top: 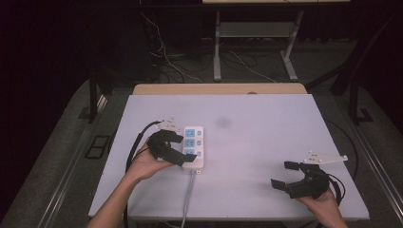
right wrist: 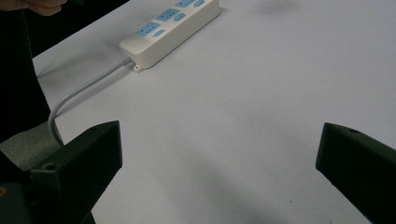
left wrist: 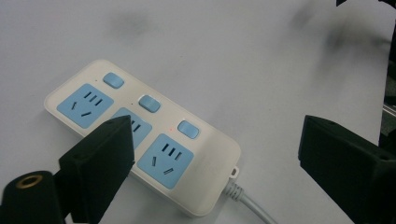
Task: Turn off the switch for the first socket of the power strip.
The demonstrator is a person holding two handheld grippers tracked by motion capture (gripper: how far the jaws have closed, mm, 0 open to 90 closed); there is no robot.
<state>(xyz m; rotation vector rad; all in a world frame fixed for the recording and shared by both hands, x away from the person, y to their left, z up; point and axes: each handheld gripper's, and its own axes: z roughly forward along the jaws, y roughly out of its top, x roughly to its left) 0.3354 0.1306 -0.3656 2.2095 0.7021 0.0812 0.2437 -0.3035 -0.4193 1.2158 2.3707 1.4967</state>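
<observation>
A white power strip [top: 195,145] with three blue sockets and three blue switches lies left of centre on the white tabletop [top: 266,137]. Its grey cable [top: 189,194] runs off the near edge. My left gripper [top: 183,148] is open and hovers at the strip's left side. In the left gripper view the strip [left wrist: 196,158] lies between and below the open jaws of the left gripper [left wrist: 215,140], the left jaw covering part of the middle socket. A tiny red light [left wrist: 172,129] glows by the nearest switch. My right gripper [top: 284,175] is open and empty at the near right, far from the strip [right wrist: 170,28].
A faint dark smudge [top: 222,122] marks the tabletop beyond the strip. A wooden edge [top: 218,89] borders the far side. Behind it stand desk legs [top: 217,47] and loose floor cables [top: 166,57]. The strip's cable [right wrist: 79,93] curves toward the near edge.
</observation>
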